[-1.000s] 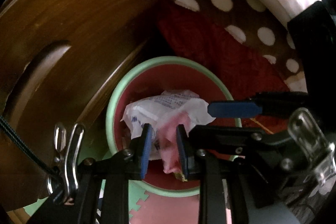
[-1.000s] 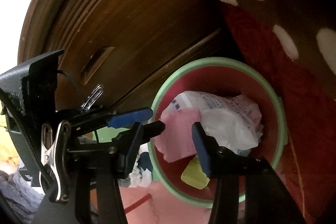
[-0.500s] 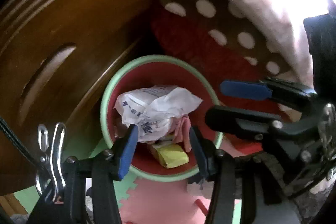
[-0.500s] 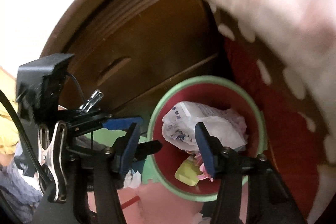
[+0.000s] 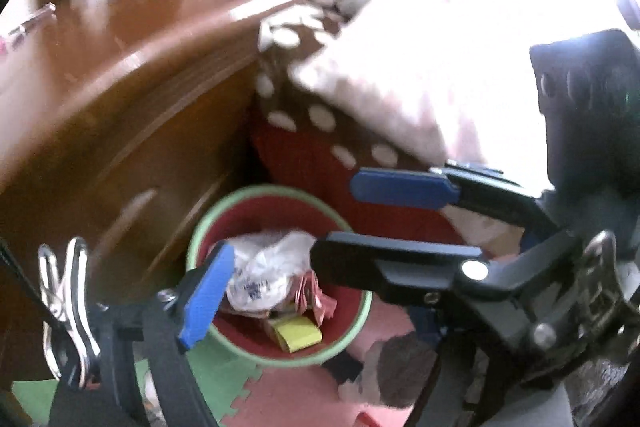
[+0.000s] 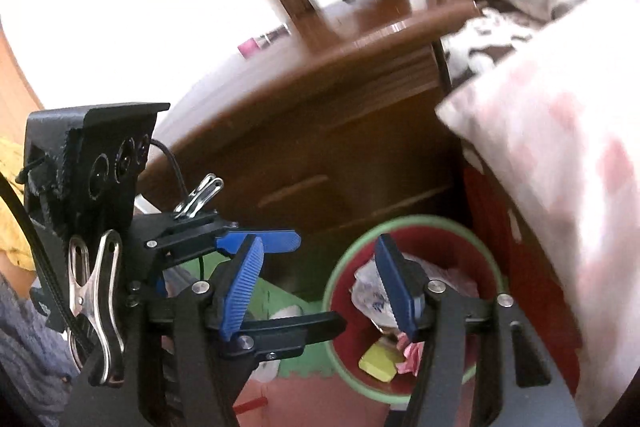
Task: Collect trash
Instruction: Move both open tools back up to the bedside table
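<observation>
A round bin with a green rim (image 5: 352, 331) (image 6: 340, 267) and red inside stands on the floor. In it lie a crumpled white wrapper (image 5: 264, 267) (image 6: 370, 295), pink paper (image 5: 316, 297) (image 6: 412, 351) and a yellow piece (image 5: 298, 335) (image 6: 380, 361). My left gripper (image 5: 312, 307) hovers above the bin, its jaws opening wide with nothing between them. My right gripper (image 6: 318, 291) hangs over the bin's left rim, jaws also opening and empty. Each gripper crosses the other's view, the right gripper's blue pad (image 5: 404, 183) passing over the bin's far side.
A dark wooden drawer chest (image 5: 120, 147) (image 6: 320, 147) stands right behind the bin, small items on its top. A bed with a pink-white quilt (image 5: 420, 67) (image 6: 560, 147) and a spotted brown blanket (image 5: 320, 119) crowds the right. Green and pink foam mat (image 5: 280, 395) covers the floor.
Both grippers have risen away from the bin. The left jaws spread wide and the pink paper once between them now lies in the bin. The right jaws widened a little.
</observation>
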A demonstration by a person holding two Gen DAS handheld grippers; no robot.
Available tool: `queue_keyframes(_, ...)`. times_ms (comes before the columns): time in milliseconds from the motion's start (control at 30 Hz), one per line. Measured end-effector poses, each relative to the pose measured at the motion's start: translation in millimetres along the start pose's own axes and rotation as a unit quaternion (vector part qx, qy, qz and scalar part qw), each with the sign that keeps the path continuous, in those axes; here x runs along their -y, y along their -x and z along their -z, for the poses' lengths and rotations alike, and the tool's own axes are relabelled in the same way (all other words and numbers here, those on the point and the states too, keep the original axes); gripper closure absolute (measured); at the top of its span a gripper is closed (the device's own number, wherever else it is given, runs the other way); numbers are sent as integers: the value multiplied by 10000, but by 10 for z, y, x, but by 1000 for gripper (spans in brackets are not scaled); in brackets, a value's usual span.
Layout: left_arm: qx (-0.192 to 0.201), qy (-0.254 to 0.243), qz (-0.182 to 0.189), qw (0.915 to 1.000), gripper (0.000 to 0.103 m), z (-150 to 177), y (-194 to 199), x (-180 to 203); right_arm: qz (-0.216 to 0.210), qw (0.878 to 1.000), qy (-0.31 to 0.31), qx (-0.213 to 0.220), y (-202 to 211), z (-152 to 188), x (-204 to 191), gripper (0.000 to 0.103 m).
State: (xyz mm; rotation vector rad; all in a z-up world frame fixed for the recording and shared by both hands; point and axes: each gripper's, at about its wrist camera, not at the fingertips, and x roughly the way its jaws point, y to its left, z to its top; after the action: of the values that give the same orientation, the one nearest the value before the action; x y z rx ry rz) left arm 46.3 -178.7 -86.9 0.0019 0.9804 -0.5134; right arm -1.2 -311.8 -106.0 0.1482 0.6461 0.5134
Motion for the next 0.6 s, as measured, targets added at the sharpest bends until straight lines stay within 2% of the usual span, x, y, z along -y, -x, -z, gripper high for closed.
queue_keyframes(100,268,272,303,9988,10,-43,141,-89,-175,9996,64,189,99,-123,-74,43)
queue_keyframes(200,326,583,607,9959,9,-83,209,-197,-431,9978,180,480,195,-236,-120,42)
queue_keyframes(300,409,950,808,9914,9,-88,317,-272,-1029,9907,173,879,212,-382,-181,40)
queue_keyframes(333,375,1047,825,9904,9,-94,341,-279,-1343,9854,209,1028,213,-455,-235,38)
queue_keyframes(400,468,1096,695,9904,8,-109,446,-258,-1597,9797,476,1110,221,-555,-361,38)
queue_keyframes(467,664,961,484,9920,7,-112,593,-186,-1596,9748,913,1262,283,-580,-509,34)
queue_keyframes(600,613,823,509,9934,7,-132,678,-126,-1728,9712,1088,1225,324,-587,-622,32)
